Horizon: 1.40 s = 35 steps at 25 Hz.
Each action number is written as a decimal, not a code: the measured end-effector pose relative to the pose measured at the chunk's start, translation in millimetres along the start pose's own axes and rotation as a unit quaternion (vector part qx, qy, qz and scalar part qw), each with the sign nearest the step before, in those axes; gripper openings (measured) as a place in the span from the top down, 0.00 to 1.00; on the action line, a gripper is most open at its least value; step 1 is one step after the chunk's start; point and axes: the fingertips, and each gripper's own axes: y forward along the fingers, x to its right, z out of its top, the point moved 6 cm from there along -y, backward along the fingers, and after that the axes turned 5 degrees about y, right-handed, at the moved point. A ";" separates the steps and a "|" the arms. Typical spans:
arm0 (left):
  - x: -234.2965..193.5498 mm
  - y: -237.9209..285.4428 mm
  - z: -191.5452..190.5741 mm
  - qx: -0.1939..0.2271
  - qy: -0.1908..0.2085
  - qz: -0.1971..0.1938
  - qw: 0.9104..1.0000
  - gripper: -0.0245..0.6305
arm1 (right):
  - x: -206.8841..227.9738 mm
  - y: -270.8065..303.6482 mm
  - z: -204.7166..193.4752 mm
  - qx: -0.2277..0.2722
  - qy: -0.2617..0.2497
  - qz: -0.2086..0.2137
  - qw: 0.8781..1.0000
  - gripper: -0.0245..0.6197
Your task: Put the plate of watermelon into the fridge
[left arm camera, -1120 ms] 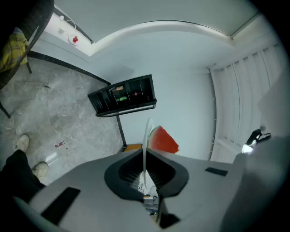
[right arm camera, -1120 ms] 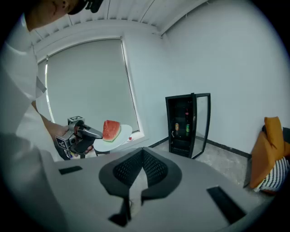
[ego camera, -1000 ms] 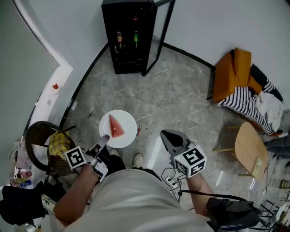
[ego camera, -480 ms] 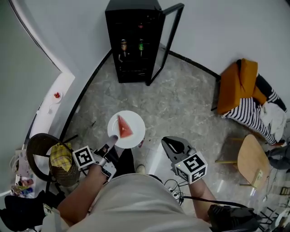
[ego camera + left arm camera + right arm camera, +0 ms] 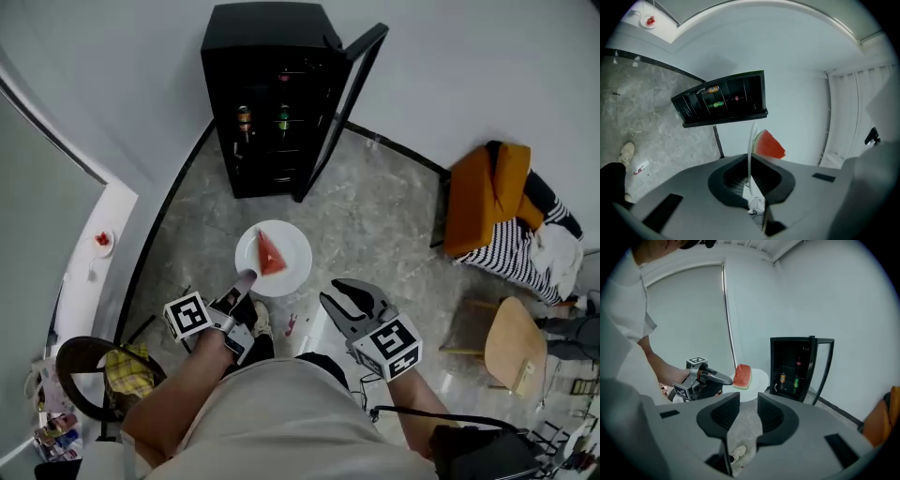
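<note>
So the left claw [image 5: 246,277] is clamped tight on the near rim of the white plate [image 5: 292,272]. The plate sticks out ahead of it in the air, with the watermelon wedge [image 5: 271,253] sitting just past the claw tips. The right claw [image 5: 345,292] is off to that one's right, a bit apart, its jaws opening with nothing between them but grey floor [image 5: 375,225] down below. Straight ahead of both claws, well beyond the plate, is the black fridge [image 5: 267,56], its glass door [image 5: 345,108] swung open on the right claw's side and open floor all the way up to it. Far out past the right claw there's an orange chair [image 5: 487,187] and a wooden stool [image 5: 516,328], well clear. In the left gripper view the plate is edge-on, just a thin line, and the claw body cuts off the wedge's lower part. There are two drinks [image 5: 244,120] on a fridge shelf with labels too small to read, and the lower shelves are just dark. The only print is the square marker on each claw's cube [image 5: 186,316].
</note>
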 end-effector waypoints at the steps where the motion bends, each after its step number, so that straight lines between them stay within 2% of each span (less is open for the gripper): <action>1: -4.1 11.7 13.3 -0.003 0.008 0.003 1.000 0.93 | 6.8 11.1 8.2 0.000 0.001 -0.001 1.000 0.78; 5: -20.3 60.9 65.4 0.001 0.019 0.011 1.000 0.93 | 36.8 53.8 37.8 0.004 0.008 -0.004 1.000 0.78; 11: -43.5 134.3 127.1 0.032 0.023 0.025 0.999 0.94 | 91.0 101.0 65.4 -0.010 0.015 0.012 1.000 0.78; 16: -56.7 208.3 171.1 0.071 0.008 0.032 0.997 0.93 | 155.9 141.0 84.9 -0.030 0.009 0.047 0.998 0.78; 24: -89.4 329.9 255.4 0.133 -0.002 0.039 0.990 0.93 | 261.5 198.6 128.4 -0.070 -0.038 0.100 0.992 0.78; 28: -115.3 373.9 283.1 0.152 -0.003 0.051 0.987 0.93 | 293.2 223.5 138.8 -0.087 -0.050 0.118 0.988 0.78; 35: -152.1 431.0 312.0 0.169 -0.013 0.063 0.984 0.93 | 318.8 267.4 150.4 -0.115 -0.074 0.151 0.979 0.78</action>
